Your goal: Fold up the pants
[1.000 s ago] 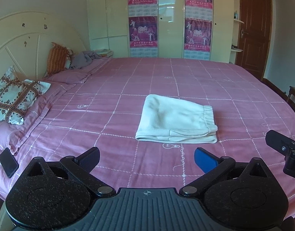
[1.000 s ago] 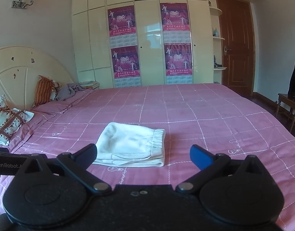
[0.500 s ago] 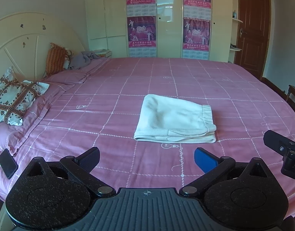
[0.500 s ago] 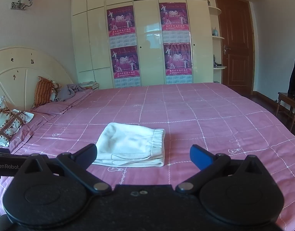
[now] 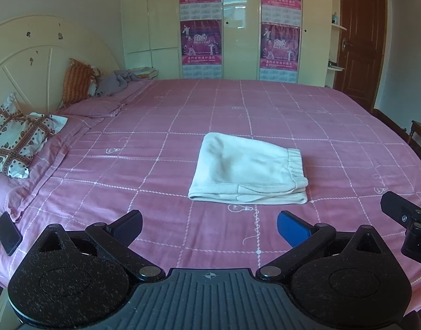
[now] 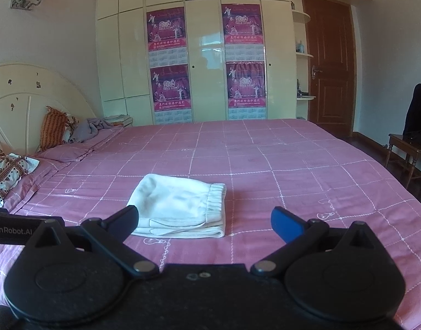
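Observation:
White pants (image 5: pixel 246 169) lie folded into a flat rectangle on the pink checked bed (image 5: pixel 155 143), elastic waistband on the right side. They also show in the right wrist view (image 6: pixel 180 209). My left gripper (image 5: pixel 210 225) is open and empty, held back from the pants near the bed's front edge. My right gripper (image 6: pixel 203 220) is open and empty, also short of the pants. Part of the right gripper (image 5: pixel 406 220) shows at the right edge of the left wrist view.
Patterned pillows (image 5: pixel 18 140) and a grey cloth (image 5: pixel 114 82) lie by the headboard at left. A black phone (image 5: pixel 7 233) lies at the bed's front left edge. A wardrobe with posters (image 6: pixel 205 63) stands behind; a door (image 6: pixel 331 71) and a chair (image 6: pixel 411 140) stand at right.
Both grippers have drawn slightly back and tilted up; the pants sit a little lower in view. The pants have not moved on the bed. Both grippers stay open.

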`<state>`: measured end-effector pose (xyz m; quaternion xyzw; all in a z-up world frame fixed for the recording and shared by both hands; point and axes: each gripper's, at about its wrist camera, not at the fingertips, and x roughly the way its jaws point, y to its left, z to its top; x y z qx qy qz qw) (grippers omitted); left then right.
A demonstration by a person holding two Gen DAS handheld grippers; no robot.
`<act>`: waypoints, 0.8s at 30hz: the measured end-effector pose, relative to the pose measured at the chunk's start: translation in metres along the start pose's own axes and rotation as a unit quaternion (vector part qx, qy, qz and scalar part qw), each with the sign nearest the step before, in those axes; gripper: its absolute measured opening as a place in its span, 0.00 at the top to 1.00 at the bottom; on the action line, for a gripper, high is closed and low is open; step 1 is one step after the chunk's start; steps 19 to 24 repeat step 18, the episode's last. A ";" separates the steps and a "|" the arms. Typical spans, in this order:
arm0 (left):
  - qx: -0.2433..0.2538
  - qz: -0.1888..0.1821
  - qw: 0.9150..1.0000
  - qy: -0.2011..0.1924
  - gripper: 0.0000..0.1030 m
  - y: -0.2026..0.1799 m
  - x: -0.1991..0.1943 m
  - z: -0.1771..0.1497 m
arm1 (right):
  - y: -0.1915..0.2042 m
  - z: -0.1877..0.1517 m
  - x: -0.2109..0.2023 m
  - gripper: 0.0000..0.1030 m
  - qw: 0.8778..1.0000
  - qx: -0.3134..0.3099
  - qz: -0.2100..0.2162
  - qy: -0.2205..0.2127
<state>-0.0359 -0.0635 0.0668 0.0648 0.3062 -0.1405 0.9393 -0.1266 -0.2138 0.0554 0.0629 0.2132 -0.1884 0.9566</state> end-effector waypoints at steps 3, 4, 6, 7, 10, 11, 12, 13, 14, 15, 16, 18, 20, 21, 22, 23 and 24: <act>0.003 0.000 1.000 -0.001 0.00 -0.001 0.000 0.000 | -0.001 -0.001 0.002 0.00 1.000 0.002 -0.007 0.002; 0.003 0.000 1.000 0.000 0.00 -0.002 0.001 0.000 | -0.002 -0.001 0.003 0.00 1.000 0.004 -0.008 0.001; 0.003 -0.001 1.000 0.001 0.00 -0.002 0.002 0.001 | -0.005 -0.002 0.003 0.00 1.000 0.010 -0.007 -0.003; 0.003 -0.002 1.000 0.002 0.00 -0.003 0.002 0.001 | -0.005 -0.002 0.003 0.00 1.000 0.012 -0.008 -0.004; 0.004 -0.003 1.000 0.001 0.00 -0.004 0.003 0.001 | -0.007 -0.004 0.002 0.00 1.000 0.012 -0.011 -0.007; 0.004 -0.006 1.000 0.000 0.00 -0.004 0.004 0.001 | -0.007 -0.004 0.002 0.00 1.000 0.013 -0.010 -0.007; 0.003 -0.011 1.000 -0.002 0.00 -0.004 0.005 0.002 | -0.007 -0.004 0.002 0.00 1.000 0.014 -0.010 -0.007; 0.000 -0.016 1.000 -0.005 0.00 -0.003 0.005 0.001 | -0.007 -0.004 0.003 0.00 1.000 0.016 -0.009 -0.007; -0.005 -0.020 1.000 -0.010 0.00 -0.002 0.006 0.000 | -0.007 -0.004 0.003 0.00 1.000 0.017 -0.008 -0.007; -0.011 -0.025 1.000 -0.011 0.00 -0.001 0.007 0.001 | -0.006 -0.005 0.003 0.00 1.000 0.017 -0.008 -0.007; -0.014 -0.027 1.000 -0.006 0.00 -0.001 0.010 0.001 | -0.006 -0.005 0.003 0.00 1.000 0.016 -0.008 -0.006; -0.014 -0.029 0.999 0.001 0.00 -0.001 0.017 0.002 | -0.006 -0.007 0.005 0.00 1.000 0.016 -0.008 -0.005; -0.014 -0.029 0.999 0.001 0.00 -0.001 0.017 0.002 | -0.006 -0.007 0.005 0.00 1.000 0.016 -0.008 -0.005; -0.014 -0.029 0.999 0.001 0.00 -0.001 0.017 0.002 | -0.006 -0.007 0.005 0.00 1.000 0.016 -0.008 -0.005; -0.014 -0.029 0.999 0.001 0.00 -0.001 0.017 0.002 | -0.006 -0.007 0.005 0.00 1.000 0.016 -0.008 -0.005; -0.014 -0.029 0.999 0.001 0.00 -0.001 0.017 0.002 | -0.006 -0.007 0.005 0.00 1.000 0.016 -0.008 -0.005; -0.014 -0.029 0.999 0.001 0.00 -0.001 0.017 0.002 | -0.006 -0.007 0.005 0.00 1.000 0.016 -0.008 -0.005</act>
